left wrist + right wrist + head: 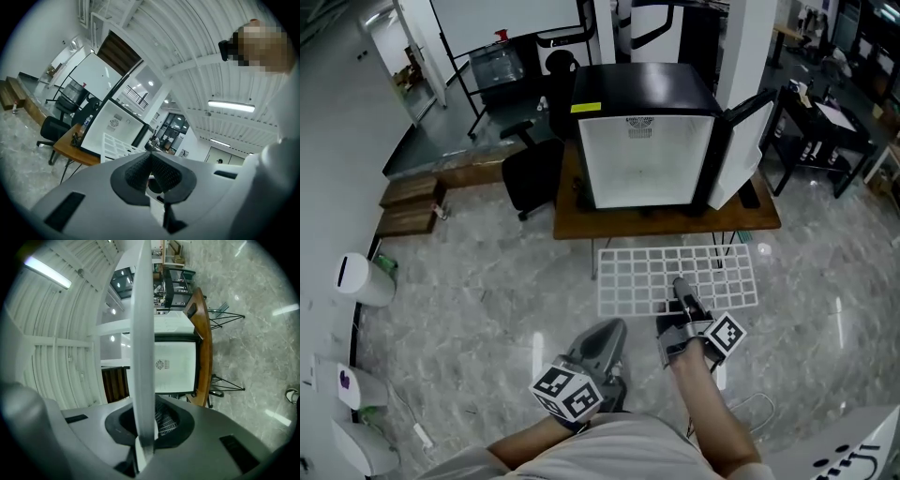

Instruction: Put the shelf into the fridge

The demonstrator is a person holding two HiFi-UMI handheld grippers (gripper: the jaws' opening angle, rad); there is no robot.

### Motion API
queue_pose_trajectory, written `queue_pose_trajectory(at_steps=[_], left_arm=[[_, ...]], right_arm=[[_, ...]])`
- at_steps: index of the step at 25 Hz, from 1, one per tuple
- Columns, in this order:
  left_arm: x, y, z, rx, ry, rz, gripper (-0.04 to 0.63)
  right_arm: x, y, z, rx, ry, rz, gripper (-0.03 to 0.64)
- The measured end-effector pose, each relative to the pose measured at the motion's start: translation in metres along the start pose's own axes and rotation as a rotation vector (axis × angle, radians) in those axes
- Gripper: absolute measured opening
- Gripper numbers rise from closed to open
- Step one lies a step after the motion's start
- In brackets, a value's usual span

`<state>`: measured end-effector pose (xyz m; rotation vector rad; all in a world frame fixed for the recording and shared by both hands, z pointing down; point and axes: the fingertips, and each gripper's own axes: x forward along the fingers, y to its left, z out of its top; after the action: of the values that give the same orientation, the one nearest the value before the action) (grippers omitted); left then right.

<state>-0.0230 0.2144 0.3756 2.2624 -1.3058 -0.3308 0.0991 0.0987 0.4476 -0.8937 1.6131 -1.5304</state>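
At twelve o'clock in the head view, the fridge stands on the wooden table. Its door is swung open toward two o'clock, and the smooth white cavity looks bare. The shelf, a flat rectangular grid of thin white bars, hangs over the marbled grey floor, just short of the table. The right gripper pinches its near rim between ribbed dark jaws. At seven o'clock from it, the left gripper has its jaws pressed together on nothing. The pickup looks done; raising the shelf and sliding it inside remain.
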Motion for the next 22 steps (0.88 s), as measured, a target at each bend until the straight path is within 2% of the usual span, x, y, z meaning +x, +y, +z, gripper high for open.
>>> queue_pose_trajectory(at_steps=[10, 22], left_arm=[[0.062, 0.083, 0.058, -0.007, 0.017, -0.038, 0.006], [0.102, 0.138, 0.088, -0.037, 0.029, -0.027, 0.006]], right_arm=[[0.110, -0.008, 0.011, -0.008, -0.049, -0.012, 0.044], [0.201, -0.039, 0.040, -0.041, -0.050, -0.047, 0.044]])
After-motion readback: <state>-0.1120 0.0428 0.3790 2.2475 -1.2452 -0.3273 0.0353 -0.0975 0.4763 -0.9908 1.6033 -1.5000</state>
